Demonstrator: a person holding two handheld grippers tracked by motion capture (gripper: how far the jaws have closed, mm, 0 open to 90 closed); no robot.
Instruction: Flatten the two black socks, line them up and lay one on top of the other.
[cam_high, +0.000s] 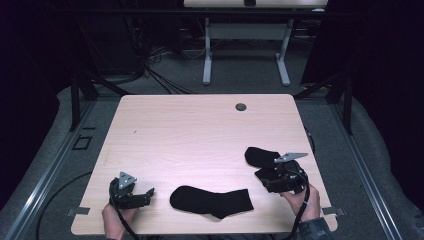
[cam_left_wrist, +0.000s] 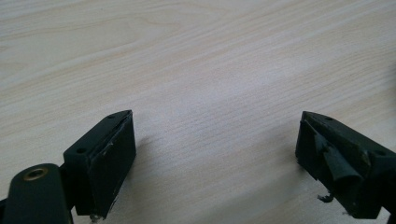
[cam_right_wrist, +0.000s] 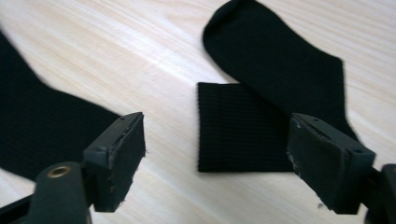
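The folded black sock (cam_right_wrist: 261, 93) lies just ahead of the open right tool (cam_right_wrist: 217, 161), its cuff between the jaws; the left tool (cam_left_wrist: 215, 154), open, is empty.

The right hand-held gripper (cam_high: 278, 176) covers the folded sock's (cam_high: 261, 157) near end in the high view; the left edge of its own view crops the flat sock (cam_right_wrist: 37, 130)

Counted two black socks: one flat sock (cam_high: 212, 200) near the front edge, one folded sock (cam_right_wrist: 261, 98) toward the right. Counted two grippers: left gripper (cam_high: 131, 193), right gripper (cam_high: 282, 176). One wooden table (cam_high: 200, 130), one round hole (cam_high: 241, 107) in its top.
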